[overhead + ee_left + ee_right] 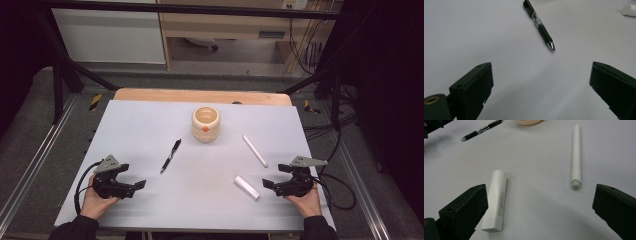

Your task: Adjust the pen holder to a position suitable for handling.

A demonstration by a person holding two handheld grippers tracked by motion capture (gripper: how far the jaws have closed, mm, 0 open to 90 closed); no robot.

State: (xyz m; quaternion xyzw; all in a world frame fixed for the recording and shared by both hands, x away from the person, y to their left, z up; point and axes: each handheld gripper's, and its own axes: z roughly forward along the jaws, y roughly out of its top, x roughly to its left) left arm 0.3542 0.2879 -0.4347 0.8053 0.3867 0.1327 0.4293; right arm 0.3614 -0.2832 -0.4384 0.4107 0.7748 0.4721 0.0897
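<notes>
A black pen lies on the white mat left of centre, its metal tip pointing toward my left gripper. That gripper rests at the front left, open, nothing between its jaws. A cream cup stands upright at the back centre. A slim white pen and a short white stick lie at the right. My right gripper is open at the front right, the white stick just beside its left jaw, apart from it.
The white mat covers a wooden table, whose back edge shows beyond it. Black frame bars and cables run around the table's sides. A hand holds each gripper near the front edge.
</notes>
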